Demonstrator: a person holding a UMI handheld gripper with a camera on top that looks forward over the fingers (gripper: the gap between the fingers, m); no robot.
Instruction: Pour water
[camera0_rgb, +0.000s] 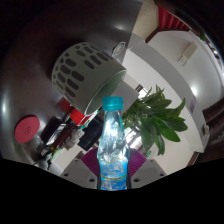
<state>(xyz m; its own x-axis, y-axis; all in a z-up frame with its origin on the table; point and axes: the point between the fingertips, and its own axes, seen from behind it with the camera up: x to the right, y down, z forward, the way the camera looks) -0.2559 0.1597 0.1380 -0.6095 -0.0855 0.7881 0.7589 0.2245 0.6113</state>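
Observation:
A clear plastic water bottle (112, 150) with a blue cap (114, 102) and a blue label stands upright between my fingers. My gripper (112, 166) is shut on it, with the magenta pads (92, 160) pressing its sides at label height. The whole scene beyond the bottle looks tilted. A white perforated container (80, 68) lies just beyond the cap, up and to the left. The bottle's base is hidden below the fingers.
A green leafy plant (156, 118) stands to the right of the bottle. A red round object (27, 128) and some dark items (60, 130) lie to the left on the pale table (30, 80). A white wall or door (165, 55) is beyond.

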